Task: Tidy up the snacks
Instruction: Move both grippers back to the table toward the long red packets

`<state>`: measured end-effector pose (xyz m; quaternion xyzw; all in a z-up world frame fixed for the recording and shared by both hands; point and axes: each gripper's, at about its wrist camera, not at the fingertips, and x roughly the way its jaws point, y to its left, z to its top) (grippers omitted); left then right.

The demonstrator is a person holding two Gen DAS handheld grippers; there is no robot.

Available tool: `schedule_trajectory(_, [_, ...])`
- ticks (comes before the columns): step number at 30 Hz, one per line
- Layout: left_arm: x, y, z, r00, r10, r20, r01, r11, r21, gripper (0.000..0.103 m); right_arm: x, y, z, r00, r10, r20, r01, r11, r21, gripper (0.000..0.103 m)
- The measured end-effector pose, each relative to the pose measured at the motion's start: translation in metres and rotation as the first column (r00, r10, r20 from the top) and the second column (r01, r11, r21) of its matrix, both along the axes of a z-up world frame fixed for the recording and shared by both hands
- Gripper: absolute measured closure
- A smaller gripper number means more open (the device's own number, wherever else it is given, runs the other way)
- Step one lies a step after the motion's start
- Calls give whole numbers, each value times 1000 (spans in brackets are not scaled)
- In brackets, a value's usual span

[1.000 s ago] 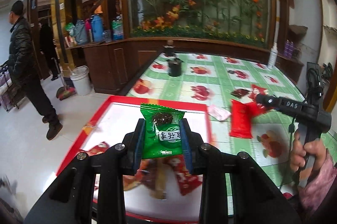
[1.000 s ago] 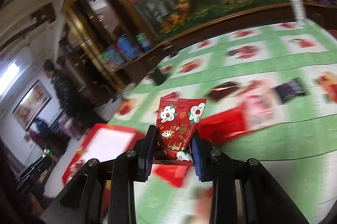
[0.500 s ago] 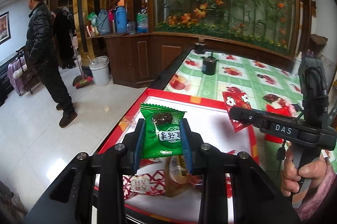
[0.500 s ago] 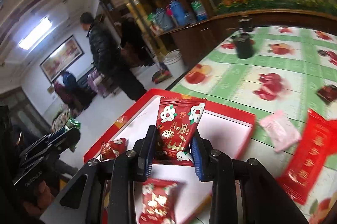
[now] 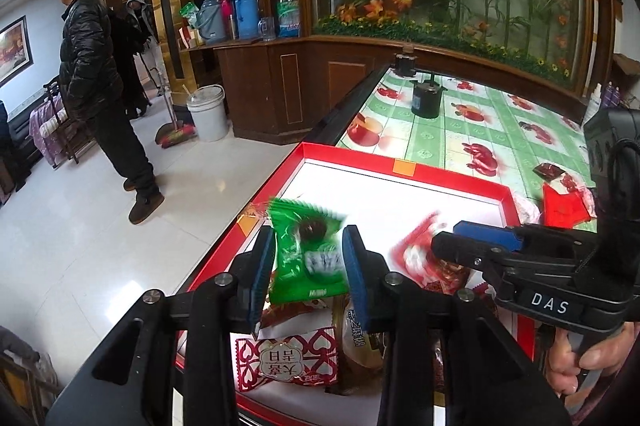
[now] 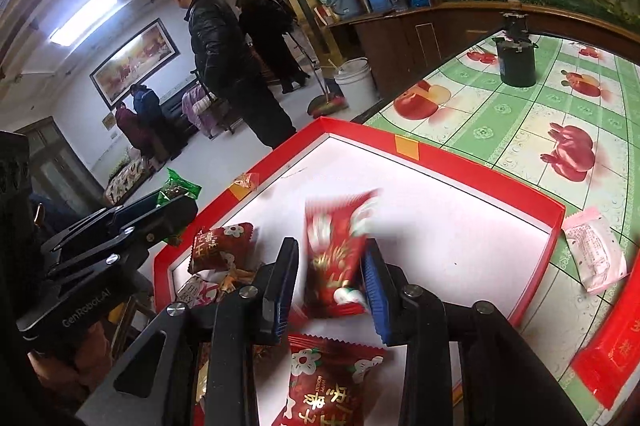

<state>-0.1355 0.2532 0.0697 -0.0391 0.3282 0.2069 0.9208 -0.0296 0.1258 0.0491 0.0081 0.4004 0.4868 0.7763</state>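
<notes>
A red-rimmed white tray [image 5: 404,168] [image 6: 440,152] lies at the table's near left corner with several snack packets piled at its near end. My left gripper [image 5: 306,276] has opened above the tray; a green snack packet [image 5: 306,250], blurred, is slipping loose between its pads. My right gripper [image 6: 328,280] has opened too; a red snack packet [image 6: 336,250], blurred, tilts against its right pad. The right gripper also shows in the left wrist view [image 5: 480,240], the left one in the right wrist view [image 6: 160,210].
Red flowered packets [image 6: 220,246] [image 6: 324,386] and a heart-pattern packet [image 5: 288,362] lie in the tray. A pink packet [image 6: 594,252] and red packets [image 5: 564,208] lie on the green tablecloth. A black can [image 5: 426,100] stands farther back. People stand left on the floor.
Both grippers have come lower over the tray's near end and their jaws have opened. The green and red packets are now blurred and slipping out of the grip.
</notes>
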Motion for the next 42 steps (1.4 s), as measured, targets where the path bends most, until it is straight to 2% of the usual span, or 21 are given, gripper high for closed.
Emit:
schedule_trajectory(1, [0,0,1,1000,2,0,-2,1000,2,64,-2,0,1,1000,2,-1,-2,1000,0,67])
schedule_trajectory(2, [0,-1,1,1000,7,-1,-7,1000,5,53,-2,-1,2,1000,6,-7,-6,1000,6,64])
schedule_trajectory(4, [-2,-2,3,1000,20,4,-20,1000,15,40,-3,-6,7,1000,-7,0,7,1000,30,61])
schedule_trajectory(7, [-4,-7,7,1000,28,10,-28,999,25,38,3,-18,14,999,-40,2,40,997,63,54])
schedule_trajectory(11, [-2,-17,10,1000,28,3,-28,999,35,29,17,-39,23,996,-94,-6,95,991,94,53])
schedule_trajectory(17, [7,-52,20,1000,-29,-2,29,996,80,29,46,-94,41,977,-214,5,212,969,127,52])
schedule_trajectory(19, [10,-66,22,998,-58,-4,58,994,94,29,57,-117,44,965,-263,11,260,957,127,47])
schedule_trajectory(22, [18,-93,24,994,-111,-18,112,986,125,24,75,-159,47,940,-342,6,339,933,123,47])
schedule_trajectory(26, [28,-125,24,982,-183,-35,186,972,145,24,96,-218,49,894,-447,-13,445,886,128,47])
schedule_trajectory(30, [44,-159,22,961,-267,-70,274,952,138,24,115,-279,47,834,-547,-77,552,820,152,47])
schedule_trajectory(35, [75,-202,12,929,-350,-123,366,919,146,23,128,-313,39,791,-593,-152,611,777,152,47])
schedule_trajectory(38, [95,-216,-2,919,-357,-170,382,911,154,23,133,-306,33,811,-560,-168,582,801,137,47])
schedule_trajectory(42, [118,-222,-27,902,-366,-230,386,922,44,23,139,-282,17,876,-406,-259,460,864,204,47])
